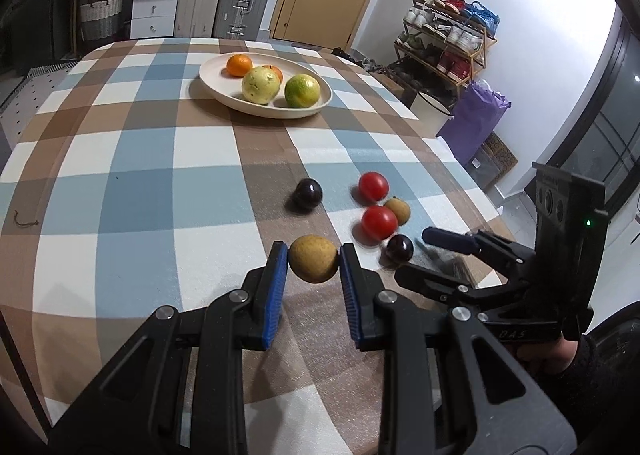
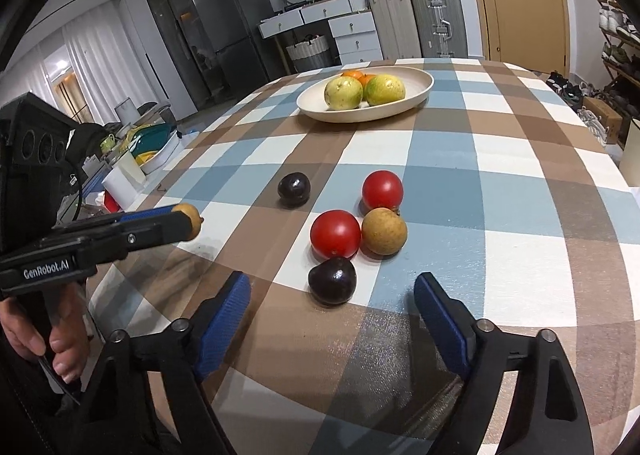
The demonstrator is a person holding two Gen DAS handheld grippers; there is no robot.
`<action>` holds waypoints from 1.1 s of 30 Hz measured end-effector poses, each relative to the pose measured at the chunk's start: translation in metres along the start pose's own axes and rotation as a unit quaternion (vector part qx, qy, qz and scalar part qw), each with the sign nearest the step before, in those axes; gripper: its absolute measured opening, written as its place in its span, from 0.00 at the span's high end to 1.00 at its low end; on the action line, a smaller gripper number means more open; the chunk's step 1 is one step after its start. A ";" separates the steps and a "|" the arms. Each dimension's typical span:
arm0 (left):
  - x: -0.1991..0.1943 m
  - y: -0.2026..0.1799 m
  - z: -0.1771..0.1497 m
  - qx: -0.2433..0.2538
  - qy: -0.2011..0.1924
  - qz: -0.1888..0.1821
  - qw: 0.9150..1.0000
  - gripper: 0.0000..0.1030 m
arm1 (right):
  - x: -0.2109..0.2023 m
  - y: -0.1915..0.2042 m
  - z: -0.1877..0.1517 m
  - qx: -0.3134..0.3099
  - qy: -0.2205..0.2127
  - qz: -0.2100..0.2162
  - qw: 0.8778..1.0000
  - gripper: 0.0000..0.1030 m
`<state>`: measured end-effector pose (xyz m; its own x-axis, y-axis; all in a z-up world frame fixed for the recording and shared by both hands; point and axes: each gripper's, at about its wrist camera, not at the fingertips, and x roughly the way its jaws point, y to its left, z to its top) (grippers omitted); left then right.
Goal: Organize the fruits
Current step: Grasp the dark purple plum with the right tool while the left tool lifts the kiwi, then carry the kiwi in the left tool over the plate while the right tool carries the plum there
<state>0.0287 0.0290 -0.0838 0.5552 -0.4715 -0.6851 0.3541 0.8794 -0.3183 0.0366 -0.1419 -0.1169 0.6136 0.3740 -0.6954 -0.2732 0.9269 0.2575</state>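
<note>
Two grippers working low in frame. Left gripper point(image 1: 313, 265) clamping a tan longan-like fruit point(image 1: 313, 264) between blue pads point(image 1: 280, 271) at its widest part, jaws narrowed onto it, fruit looking lifted just clear of the desk point(image 1: 132, 175). Probably light, thin-shelled and brittle, so needing only gentle pressure across the middle; squeezing harder likely cracking the skin.

Right gripper point(image 2: 332, 307) hovering at bottom centre of its own view, jaws standing wide and holding nothing, opening toward a dark plum point(image 2: 332, 280) just ahead. Plum appearing smooth, glossy and prone to rolling or slipping, so best taken across its broad middle.

Sitting just beyond: a red tomato point(image 2: 335, 233) touching a second tan fruit point(image 2: 384, 231), another red tomato point(image 2: 382, 189) behind them, and a second dark plum point(image 2: 294, 187) apart to the left. Tomatoes likely soft and easily bruised, calling for a light pinch.

Resting farther up, near upper centre, a cream plate point(image 2: 416, 95) already carrying a yellow-green fruit point(image 2: 343, 93), a green citrus point(image 2: 385, 89) and orange tangerines point(image 2: 352, 75), looking like the destination for the loose fruit, with room remaining on its right.
</note>
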 end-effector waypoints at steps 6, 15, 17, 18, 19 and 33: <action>0.000 0.006 0.012 -0.007 -0.004 -0.001 1.000 0.77 | 0.008 -0.002 0.002 0.008 0.006 -0.007 1.000 0.39; 0.000 0.007 0.042 0.002 -0.017 0.000 1.000 0.77 | 0.007 0.001 0.002 -0.007 0.003 0.003 1.000 0.75; 0.000 0.009 0.053 0.003 -0.020 0.001 1.000 0.77 | 0.000 -0.003 0.005 0.001 -0.009 0.008 1.000 0.75; 0.000 0.010 0.058 0.003 -0.020 0.001 1.000 0.77 | -0.004 -0.005 0.007 0.005 -0.014 0.011 1.000 0.75; 0.001 0.011 0.064 0.002 -0.020 0.001 1.000 0.77 | -0.009 -0.008 0.011 0.013 -0.020 0.017 1.000 0.75; 0.031 0.016 0.150 0.004 -0.018 -0.010 1.000 0.77 | -0.029 -0.029 0.106 0.042 -0.062 0.098 0.992 0.75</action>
<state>0.1641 0.0182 -0.0122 0.5743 -0.4907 -0.6553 0.3703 0.8696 -0.3266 0.1052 -0.1764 -0.0336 0.6420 0.5442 -0.5401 -0.3375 0.8331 0.4383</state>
